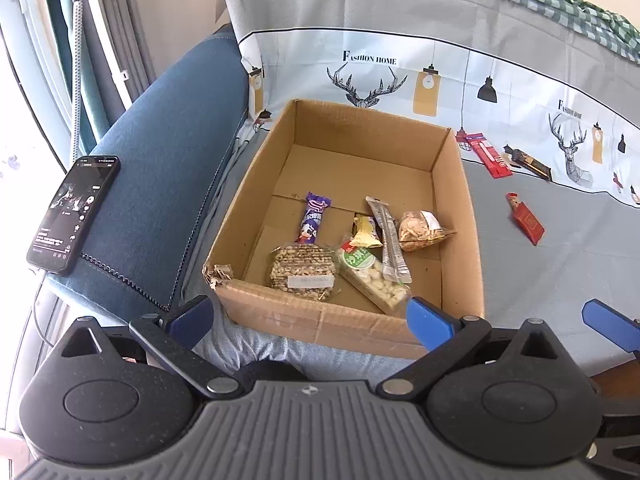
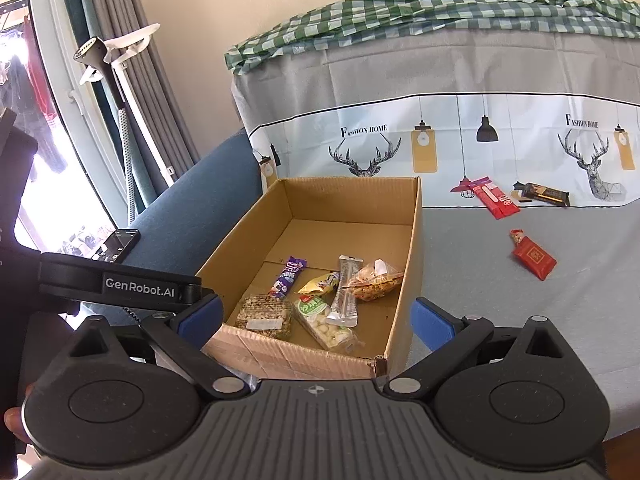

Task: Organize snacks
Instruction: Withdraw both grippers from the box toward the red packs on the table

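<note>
Where snacks lie boxed, silver stick pack (image 1: 387, 240) lengthwise toward the box's (image 1: 256, 184) far wall.

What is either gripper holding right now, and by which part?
Nothing. The left gripper and right gripper both stand open and empty above the near edge of the cardboard box.

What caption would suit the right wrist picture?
Open tool above a cardboard box holding six snacks, three more snacks on the grey cloth.
</note>
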Motion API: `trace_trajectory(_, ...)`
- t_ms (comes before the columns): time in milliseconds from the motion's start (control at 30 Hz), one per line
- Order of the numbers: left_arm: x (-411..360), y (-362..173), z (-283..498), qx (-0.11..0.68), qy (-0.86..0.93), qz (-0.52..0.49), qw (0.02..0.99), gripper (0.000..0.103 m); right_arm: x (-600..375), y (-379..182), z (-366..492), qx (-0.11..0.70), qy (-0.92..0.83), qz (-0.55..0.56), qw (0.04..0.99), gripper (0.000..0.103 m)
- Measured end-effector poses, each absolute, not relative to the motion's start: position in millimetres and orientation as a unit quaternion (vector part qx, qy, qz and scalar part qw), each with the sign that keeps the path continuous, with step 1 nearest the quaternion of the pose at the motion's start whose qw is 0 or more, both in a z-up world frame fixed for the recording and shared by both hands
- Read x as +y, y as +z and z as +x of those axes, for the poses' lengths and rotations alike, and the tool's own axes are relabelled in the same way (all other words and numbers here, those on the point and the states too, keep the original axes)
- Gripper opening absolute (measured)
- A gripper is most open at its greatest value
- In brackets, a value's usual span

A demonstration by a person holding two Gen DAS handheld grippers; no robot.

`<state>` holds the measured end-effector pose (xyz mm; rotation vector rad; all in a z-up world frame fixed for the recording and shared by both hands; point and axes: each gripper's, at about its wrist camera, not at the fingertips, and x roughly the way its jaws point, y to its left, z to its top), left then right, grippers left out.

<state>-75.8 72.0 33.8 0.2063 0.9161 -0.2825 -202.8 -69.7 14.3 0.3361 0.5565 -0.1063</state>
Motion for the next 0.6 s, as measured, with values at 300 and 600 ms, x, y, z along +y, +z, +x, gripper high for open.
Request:
trace_trajectory(300, 67, 39, -85, 0.433, -0.142, 0.107, 0.884, 0.103, -74, 14, -216, 0.264, -0.058, 0.175, 0.947, 0.1)
trace_trajectory(600, 54, 38, -86, 0.434, -0.14, 0.114, 0.883, 0.103, -86, 10, -224, 0.258, -0.064, 0.186, 0.946, 0.1)
